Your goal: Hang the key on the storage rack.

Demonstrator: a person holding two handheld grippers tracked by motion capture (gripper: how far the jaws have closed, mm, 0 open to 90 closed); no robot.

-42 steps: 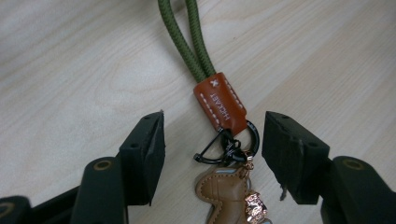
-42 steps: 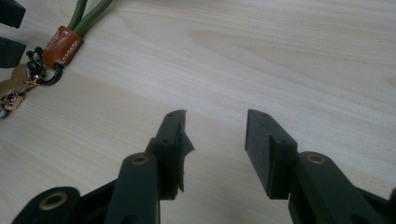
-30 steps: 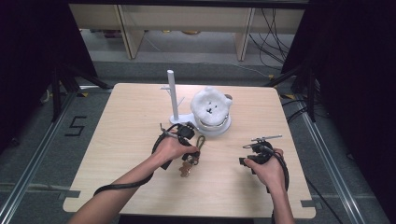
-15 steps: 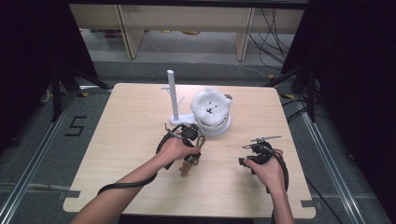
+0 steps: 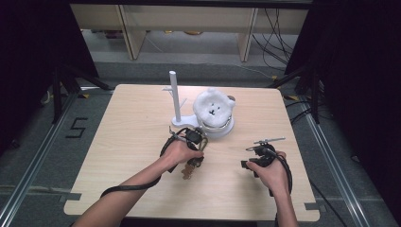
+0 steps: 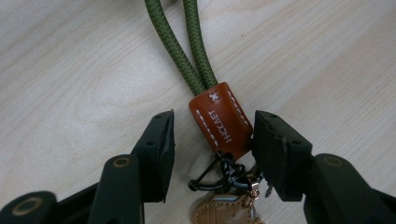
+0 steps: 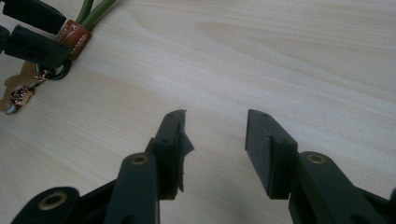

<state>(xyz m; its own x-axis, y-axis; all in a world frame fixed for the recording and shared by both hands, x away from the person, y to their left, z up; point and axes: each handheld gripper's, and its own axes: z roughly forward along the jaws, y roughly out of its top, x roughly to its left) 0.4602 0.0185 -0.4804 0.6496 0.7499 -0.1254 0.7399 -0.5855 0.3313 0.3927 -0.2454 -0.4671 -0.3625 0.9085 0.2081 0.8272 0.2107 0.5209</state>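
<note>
The grasp is under way: the left gripper (image 6: 212, 140) has just been closing, its jaws straddling the brown leather tab (image 6: 222, 119) of the green-corded keychain (image 5: 190, 166) lying on the tabletop (image 5: 118, 137), near centre, not yet pinched. Next, it should probably finish closing, then lift. The right gripper (image 7: 215, 140) rests half-open and empty at the right.

Green-corded keychain (image 6: 219, 122), brown leather tag, flat on table.

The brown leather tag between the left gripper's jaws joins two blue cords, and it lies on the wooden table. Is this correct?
Not quite. The cords are olive green, not blue, as the left gripper view shows. The rest holds: the brown leather tag sits between the jaws of the left gripper, which have just been closing, and lies on the wooden table.
</note>
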